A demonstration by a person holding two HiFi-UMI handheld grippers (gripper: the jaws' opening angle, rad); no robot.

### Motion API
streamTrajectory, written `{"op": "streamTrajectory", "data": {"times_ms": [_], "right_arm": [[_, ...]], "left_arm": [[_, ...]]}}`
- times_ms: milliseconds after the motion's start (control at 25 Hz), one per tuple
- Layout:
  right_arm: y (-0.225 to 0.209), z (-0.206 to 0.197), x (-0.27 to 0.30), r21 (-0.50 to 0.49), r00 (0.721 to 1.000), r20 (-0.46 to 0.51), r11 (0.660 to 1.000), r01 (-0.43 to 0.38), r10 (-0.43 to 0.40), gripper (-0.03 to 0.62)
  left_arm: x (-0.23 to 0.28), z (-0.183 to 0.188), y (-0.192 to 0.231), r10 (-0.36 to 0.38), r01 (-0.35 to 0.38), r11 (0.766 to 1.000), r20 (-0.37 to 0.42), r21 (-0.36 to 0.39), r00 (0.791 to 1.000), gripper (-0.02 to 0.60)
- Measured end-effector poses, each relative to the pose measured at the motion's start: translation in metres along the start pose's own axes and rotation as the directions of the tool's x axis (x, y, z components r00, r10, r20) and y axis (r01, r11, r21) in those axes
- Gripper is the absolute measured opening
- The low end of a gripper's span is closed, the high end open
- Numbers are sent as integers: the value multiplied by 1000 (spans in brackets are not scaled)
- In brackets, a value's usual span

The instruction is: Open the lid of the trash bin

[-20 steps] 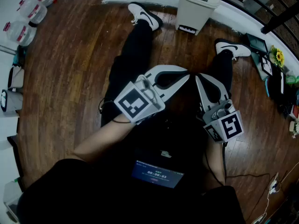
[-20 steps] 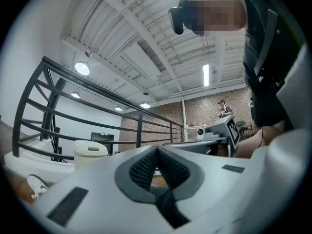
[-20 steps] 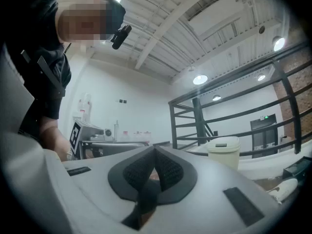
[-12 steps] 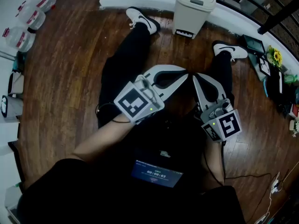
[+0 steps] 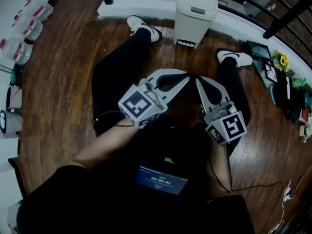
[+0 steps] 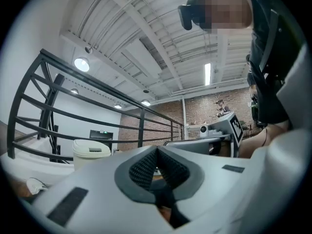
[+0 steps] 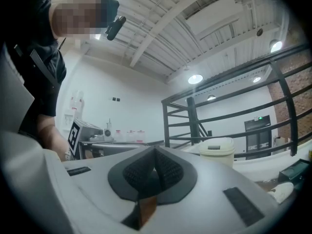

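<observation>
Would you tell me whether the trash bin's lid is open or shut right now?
Shut. The lid sits flat on the upright trash bin, with no gap showing in the head view or in either gripper view.

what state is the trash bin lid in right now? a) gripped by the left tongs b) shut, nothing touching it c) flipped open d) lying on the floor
B: the lid sits flat on the trash bin, and the left tongs and right tongs, both closed on nothing, are well short of it over the person's lap.
</observation>
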State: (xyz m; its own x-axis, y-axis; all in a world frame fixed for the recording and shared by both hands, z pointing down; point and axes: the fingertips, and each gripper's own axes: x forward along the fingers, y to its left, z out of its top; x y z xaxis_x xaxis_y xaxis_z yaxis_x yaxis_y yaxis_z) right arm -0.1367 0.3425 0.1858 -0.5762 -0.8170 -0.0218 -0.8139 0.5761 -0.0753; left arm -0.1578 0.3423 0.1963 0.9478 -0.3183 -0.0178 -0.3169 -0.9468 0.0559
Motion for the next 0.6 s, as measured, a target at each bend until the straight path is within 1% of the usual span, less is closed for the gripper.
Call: {"op": "streamTrajectory", "data": {"times_ms": [120,400,600], "right_arm": [[-18,1,14,6,1000,-6,1000,14,-14,21],[-56,-6,51,12,999,-29,999,32,-32,21],[-90,-9,83,47,998,-42,998,40,-38,21]], "left_arm": [[12,2,19,-8,8,1000,1,4,1000,35],[36,-3,67,-24,24,1000,-10,-13,1000,35],[60,1,100,-39,38,999,-8,-19,999,35]]}}
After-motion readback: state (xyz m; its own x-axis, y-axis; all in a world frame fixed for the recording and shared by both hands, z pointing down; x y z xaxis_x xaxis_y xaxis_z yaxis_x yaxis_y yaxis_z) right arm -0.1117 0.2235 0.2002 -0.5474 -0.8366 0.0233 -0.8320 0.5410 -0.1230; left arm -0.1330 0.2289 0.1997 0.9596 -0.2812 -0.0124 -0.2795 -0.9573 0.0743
